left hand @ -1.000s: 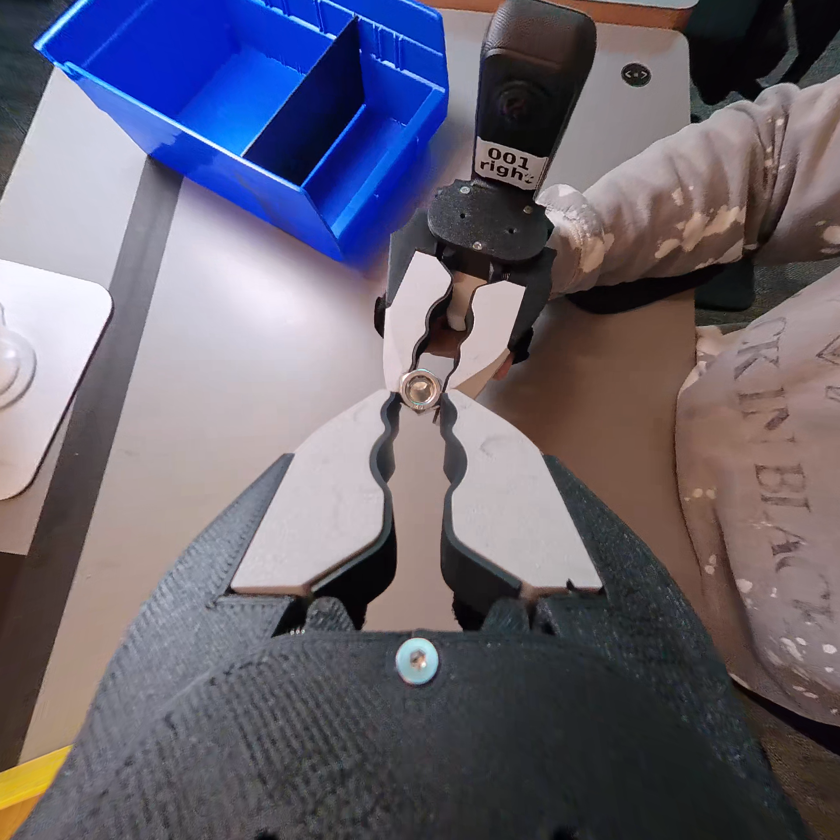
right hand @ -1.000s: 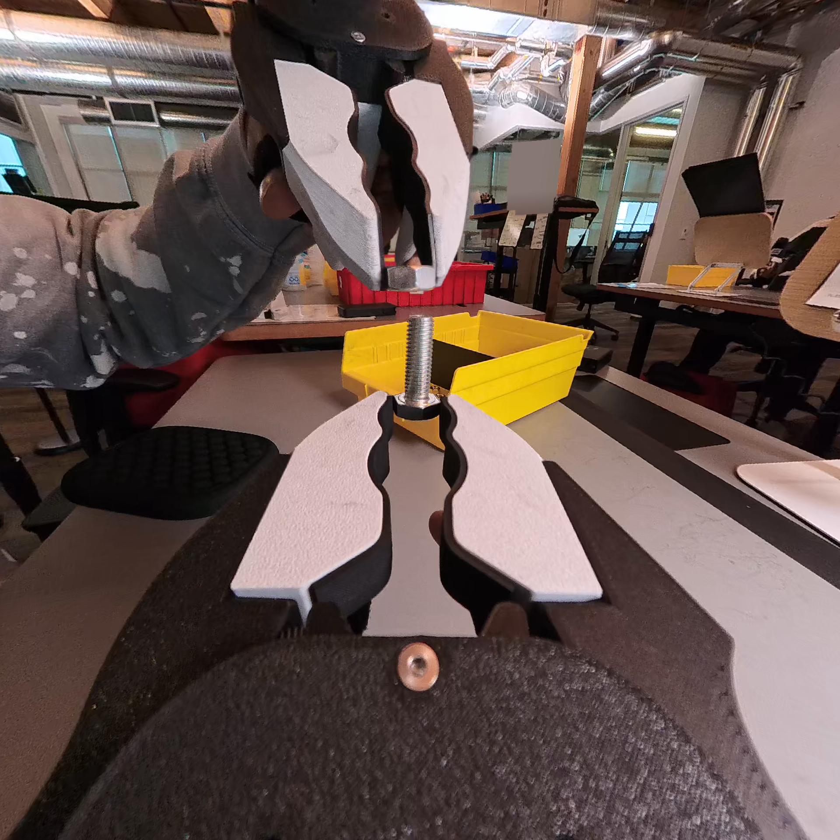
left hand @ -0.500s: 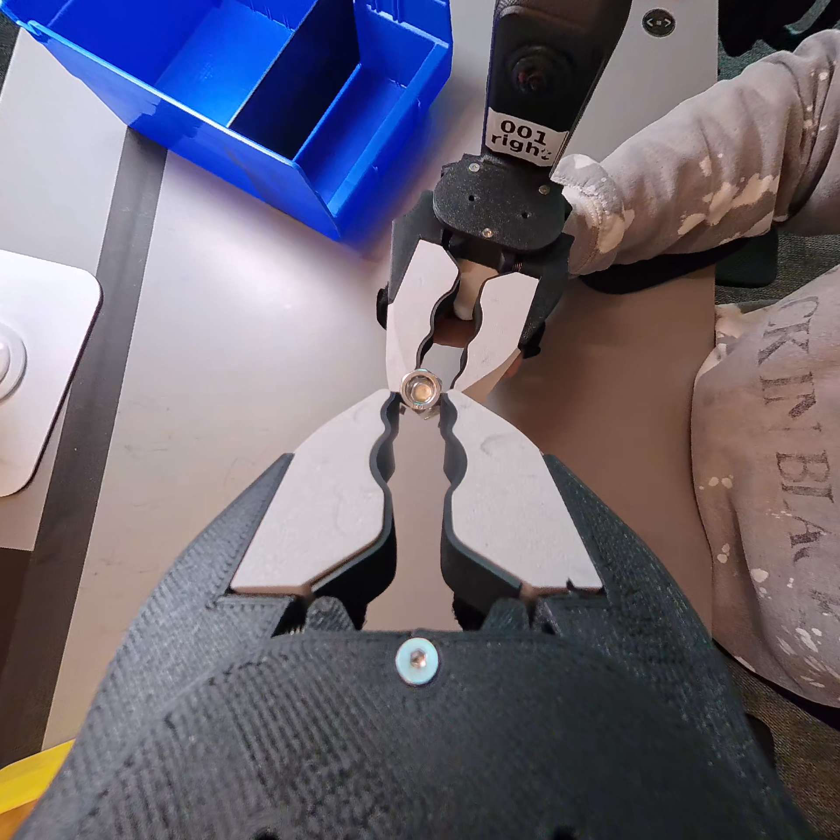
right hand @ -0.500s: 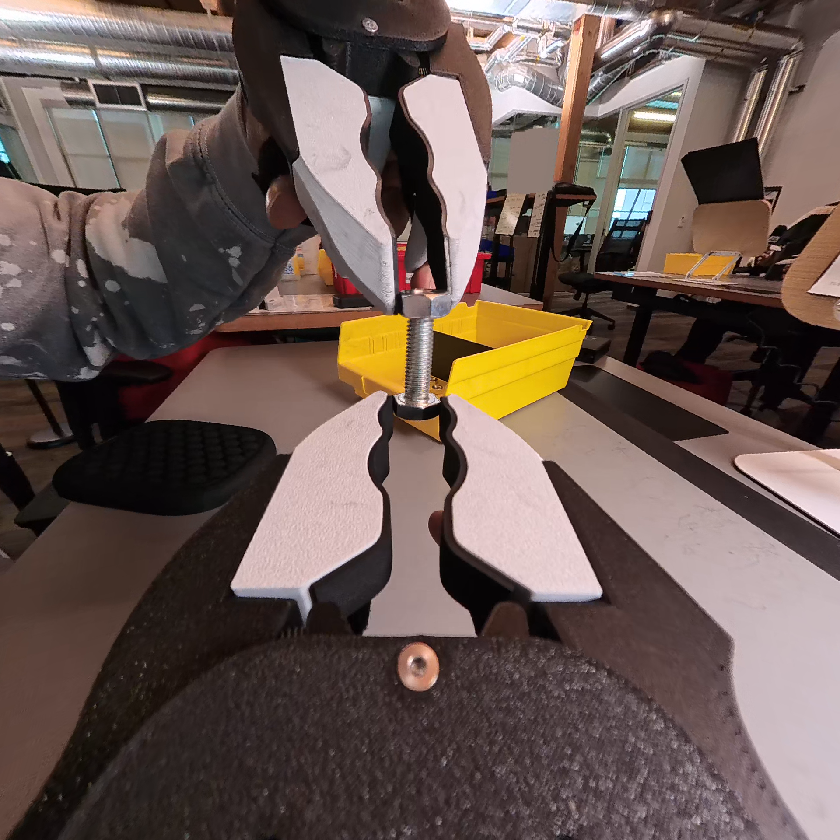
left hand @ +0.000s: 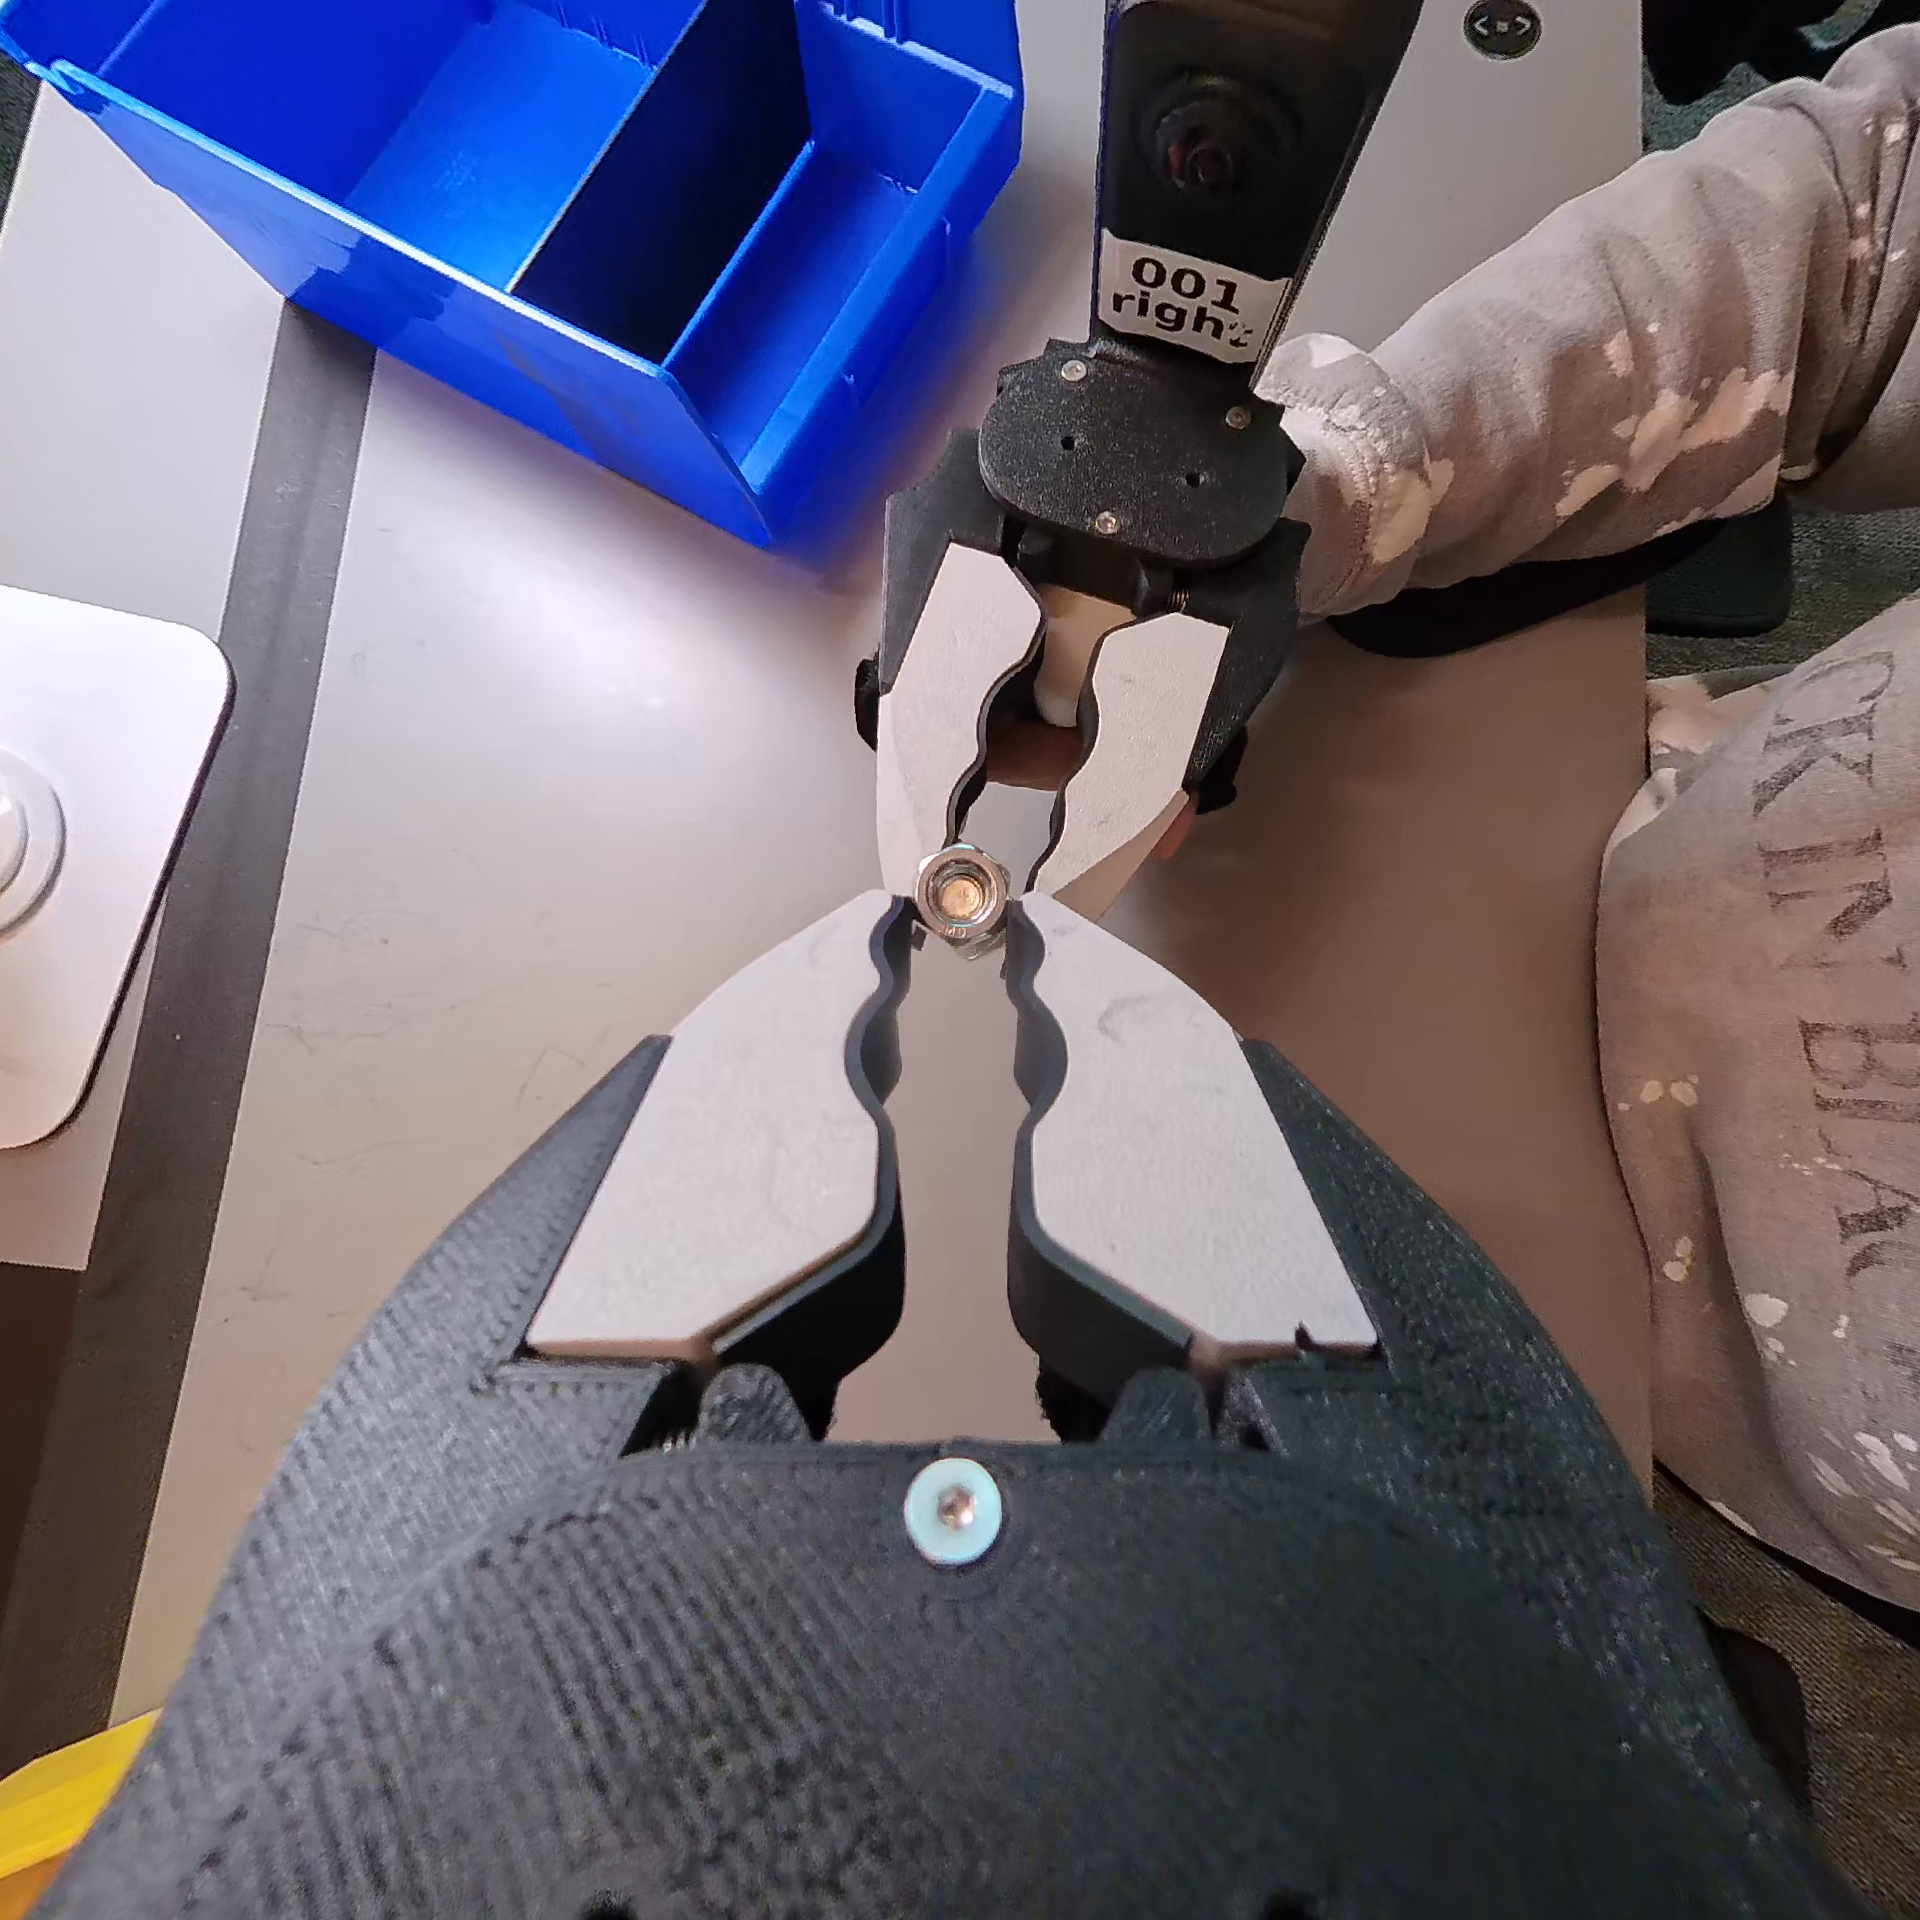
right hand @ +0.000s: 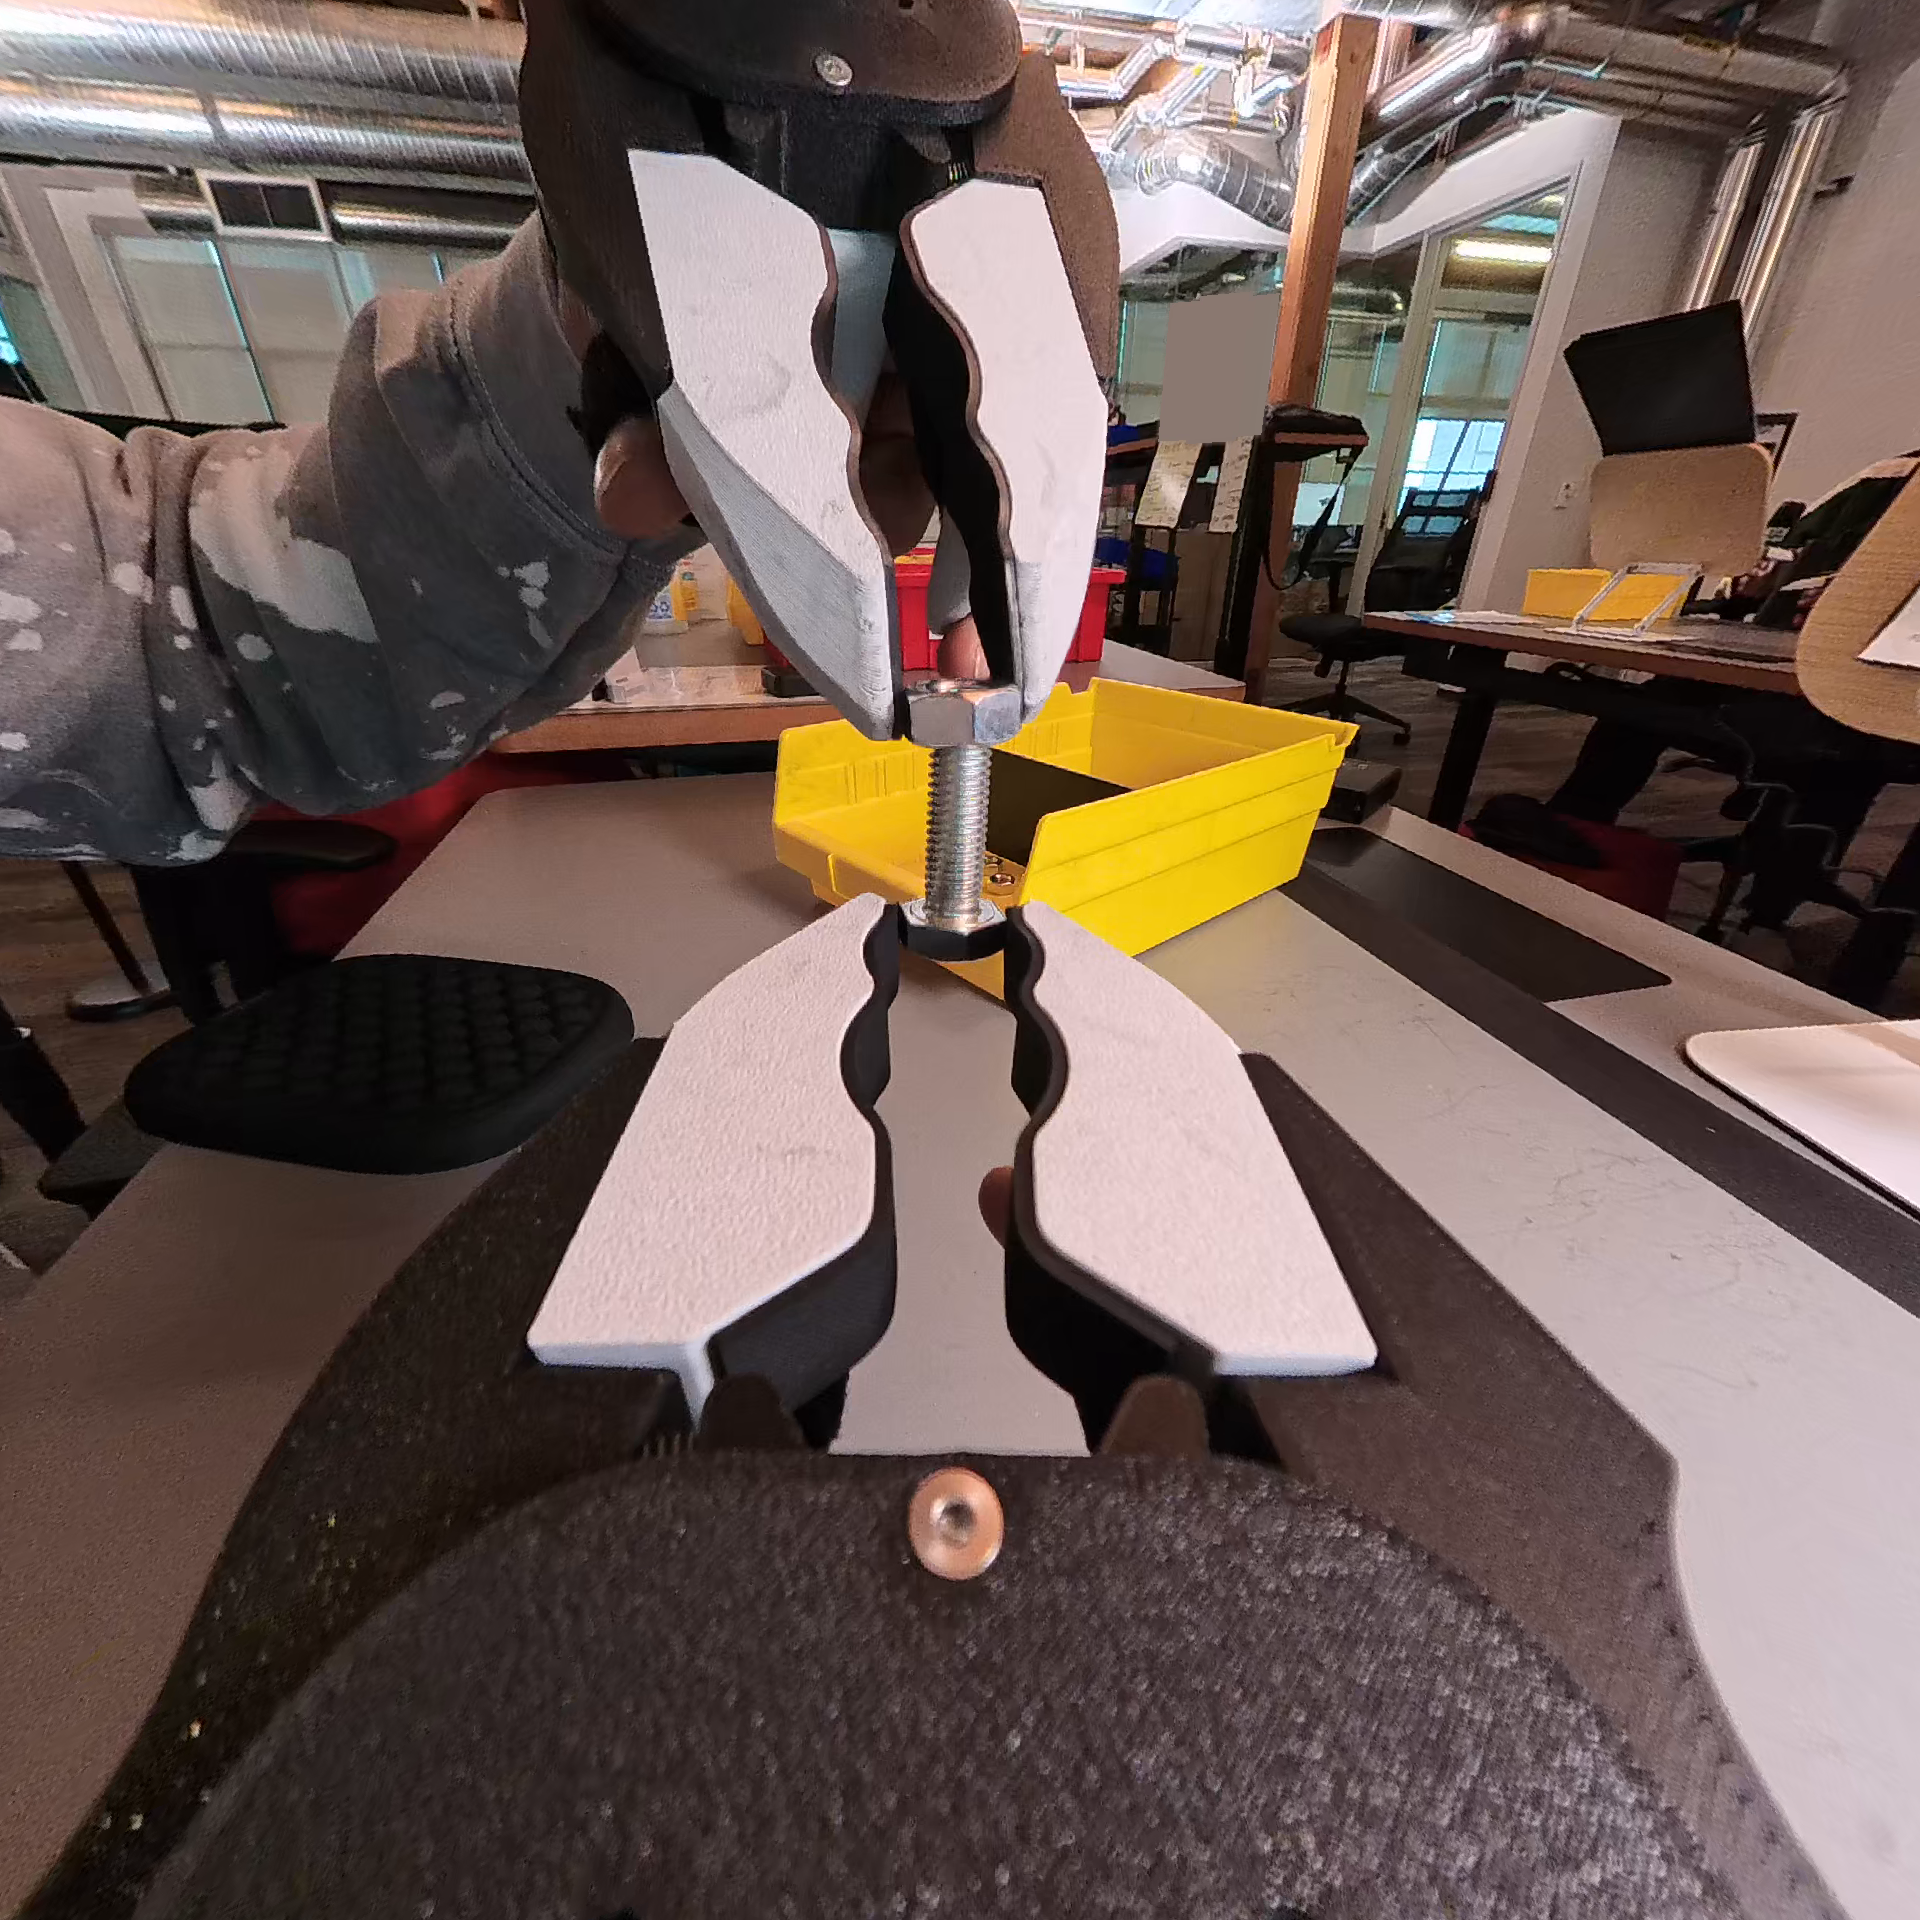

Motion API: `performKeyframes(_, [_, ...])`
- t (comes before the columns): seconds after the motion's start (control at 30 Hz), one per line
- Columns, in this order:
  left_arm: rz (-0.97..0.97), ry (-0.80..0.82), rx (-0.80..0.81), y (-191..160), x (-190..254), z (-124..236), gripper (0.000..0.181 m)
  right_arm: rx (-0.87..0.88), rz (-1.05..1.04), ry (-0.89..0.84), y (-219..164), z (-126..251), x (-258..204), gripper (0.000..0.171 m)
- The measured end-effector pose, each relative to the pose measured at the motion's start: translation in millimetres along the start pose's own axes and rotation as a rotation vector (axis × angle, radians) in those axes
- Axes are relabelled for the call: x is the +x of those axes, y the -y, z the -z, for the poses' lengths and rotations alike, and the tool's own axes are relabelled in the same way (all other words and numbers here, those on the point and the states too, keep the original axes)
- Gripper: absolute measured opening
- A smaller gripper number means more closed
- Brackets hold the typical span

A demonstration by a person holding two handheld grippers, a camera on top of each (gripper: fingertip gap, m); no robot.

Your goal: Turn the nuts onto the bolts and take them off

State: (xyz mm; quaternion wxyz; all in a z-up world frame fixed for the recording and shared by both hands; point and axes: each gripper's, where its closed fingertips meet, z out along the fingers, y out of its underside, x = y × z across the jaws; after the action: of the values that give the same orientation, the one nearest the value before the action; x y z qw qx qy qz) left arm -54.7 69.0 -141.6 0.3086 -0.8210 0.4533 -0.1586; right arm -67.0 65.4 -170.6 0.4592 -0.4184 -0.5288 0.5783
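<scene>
The right gripper (right hand: 954, 914) is clamped on the head of a bolt (right hand: 957, 831), holding it upright above the table (right hand: 1507, 1195); the head sits mostly hidden between the fingertips. The left gripper (left hand: 961, 914) comes down from above and pinches a nut (right hand: 961, 713) seated on the bolt's top end. From above, the nut covers nearly the whole shaft, so only the bolt's tip shows inside it. A yellow bin (right hand: 1164, 821) stands just behind the bolt, its contents largely blocked. A blue bin (left hand: 582, 208), cut off at the frame's edge, lies farther along the table.
</scene>
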Motion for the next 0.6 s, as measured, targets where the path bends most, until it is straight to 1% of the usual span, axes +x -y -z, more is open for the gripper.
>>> performKeyframes(0.47, [0.008,-0.006,0.022,-1.0,-0.5,-0.4,0.019,-0.001,-0.01,0.004,-2.1,-1.0,-0.9,0.019])
performKeyframes(0.6, [0.009,-0.004,0.05,1.4,-1.0,2.3,0.022,0.005,-0.02,0.005,-1.8,-0.9,-0.9,0.019])
